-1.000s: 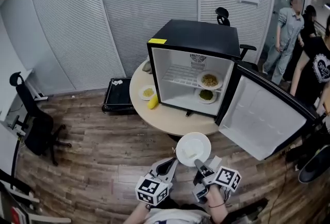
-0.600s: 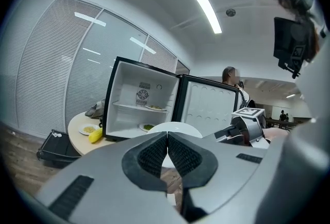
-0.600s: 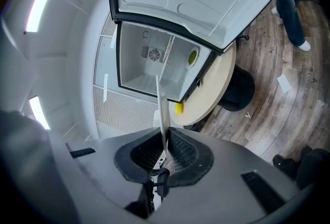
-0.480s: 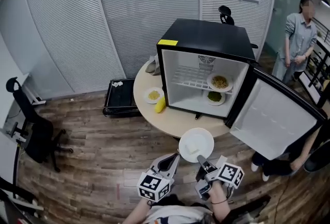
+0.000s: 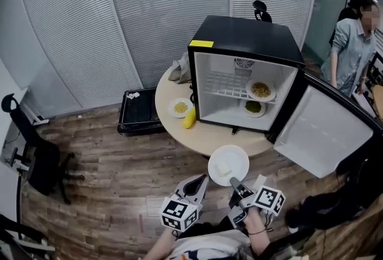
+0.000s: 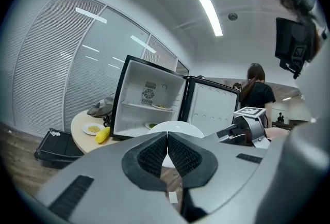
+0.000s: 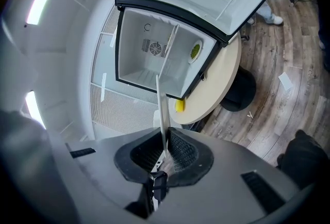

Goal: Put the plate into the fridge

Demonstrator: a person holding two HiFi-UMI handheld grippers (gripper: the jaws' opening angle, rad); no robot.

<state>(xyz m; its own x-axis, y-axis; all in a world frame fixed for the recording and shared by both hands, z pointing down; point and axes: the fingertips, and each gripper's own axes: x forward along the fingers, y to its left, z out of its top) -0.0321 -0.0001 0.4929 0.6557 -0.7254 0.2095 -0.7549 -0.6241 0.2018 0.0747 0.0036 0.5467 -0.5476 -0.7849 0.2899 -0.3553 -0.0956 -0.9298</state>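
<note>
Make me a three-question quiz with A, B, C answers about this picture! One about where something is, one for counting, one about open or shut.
1. Where is the white plate?
A. Inside the fridge
B. In the right gripper
C. On the floor

2. How many dishes of food are inside the fridge?
A. None
B. Five
C. Two

3. The fridge door is:
A. open
B. shut
C. missing

Answers:
1 B, its jaws pinch the plate's rim.
2 C, one dish sits above the other.
3 A, it hangs wide open beside the fridge.

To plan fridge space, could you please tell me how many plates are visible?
4 plates: one in the right gripper, two inside the fridge, one on the table beside it.
</note>
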